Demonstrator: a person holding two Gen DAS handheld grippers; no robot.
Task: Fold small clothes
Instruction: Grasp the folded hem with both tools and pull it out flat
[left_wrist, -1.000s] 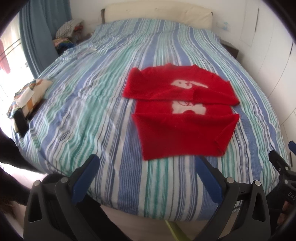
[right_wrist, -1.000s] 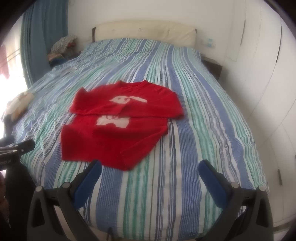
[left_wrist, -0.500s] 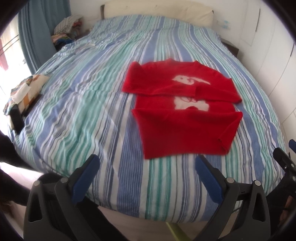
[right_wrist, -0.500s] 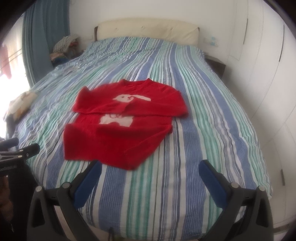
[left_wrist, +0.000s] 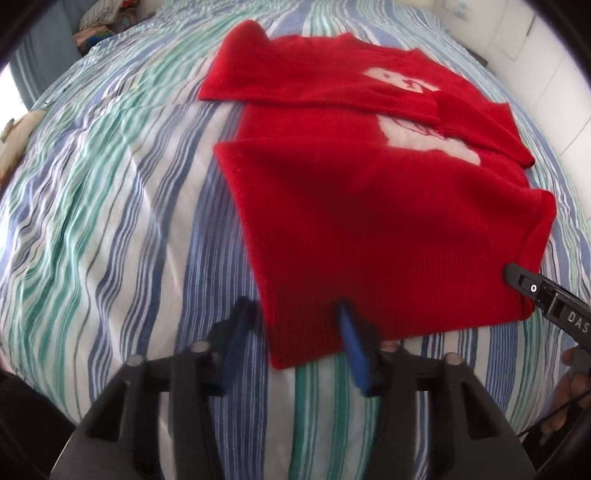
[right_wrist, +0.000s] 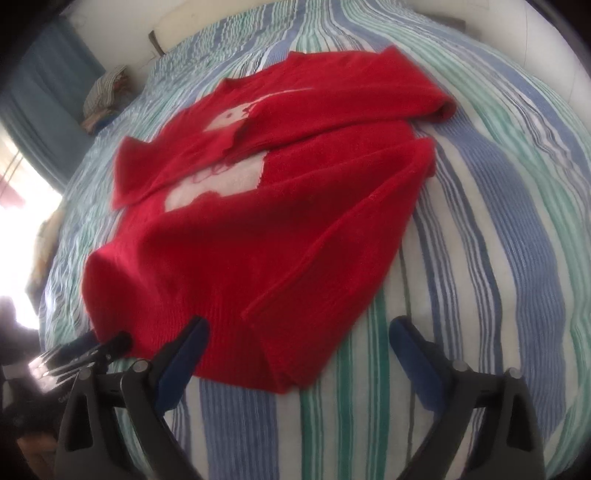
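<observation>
Left to right: striped bed (left_wrist: 110, 206) takes up the whole scene, red sweater (left_wrist: 369, 206) lies flat on it, nearer the foot edge, white motif facing up. Both sleeves are already folded across the chest, cuffs meeting near the motif, so the sleeve step looks done; the body fold, hem up toward the collar, is still to do. Left gripper (left_wrist: 291, 325) sits at the hem's left corner, at 6 o'clock of the garment, fingers partly closed and straddling the edge; motion blur, so I can't tell if it's pinching fabric yet. Right gripper (right_wrist: 295, 339) is at the hem's right corner, fingers spread wide, nothing between them, one tip over the cloth and one over the sheet. My read: roughly halfway, both corners about to be grabbed for the lengthwise fold.
</observation>
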